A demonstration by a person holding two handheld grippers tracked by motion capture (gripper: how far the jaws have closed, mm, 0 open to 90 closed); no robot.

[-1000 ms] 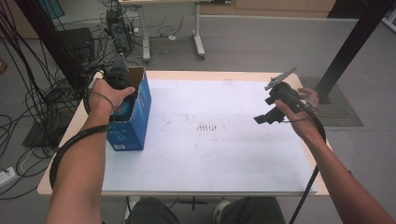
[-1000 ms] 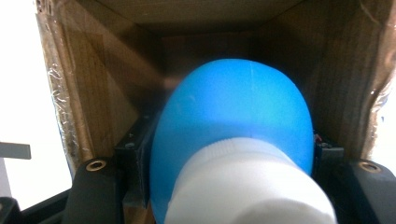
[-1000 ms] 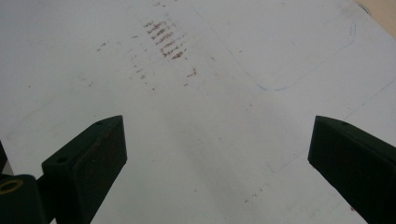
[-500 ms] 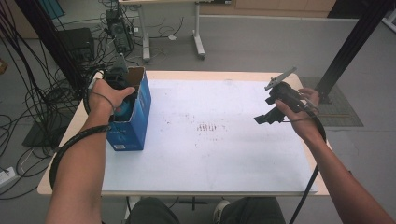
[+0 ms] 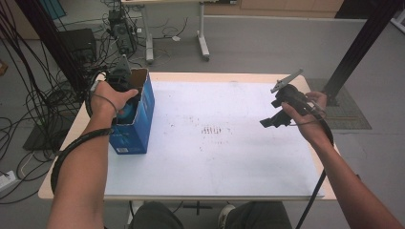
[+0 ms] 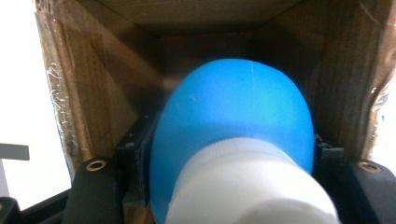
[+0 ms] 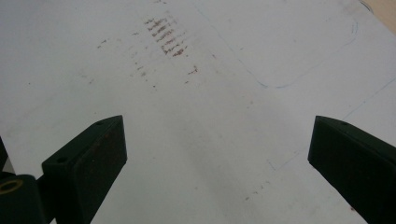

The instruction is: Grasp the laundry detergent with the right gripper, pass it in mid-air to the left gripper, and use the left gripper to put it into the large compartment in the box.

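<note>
At the counter's (image 5: pixel 239 157) left edge, an open blue cardboard box (image 5: pixel 136 126) stands upright, and the left gripper (image 5: pixel 125 95) reaches down into its open top. Its jaws are clenched on a blue bottle (image 6: pixel 233 135) with a white cap (image 6: pixel 252 186), held inside the box between its brown inner walls. Toward the right edge, the right gripper (image 7: pixel 217 154) is held above the white sheet (image 7: pixel 233 93) covering the counter, its jaws spread wide with nothing between them.
</note>
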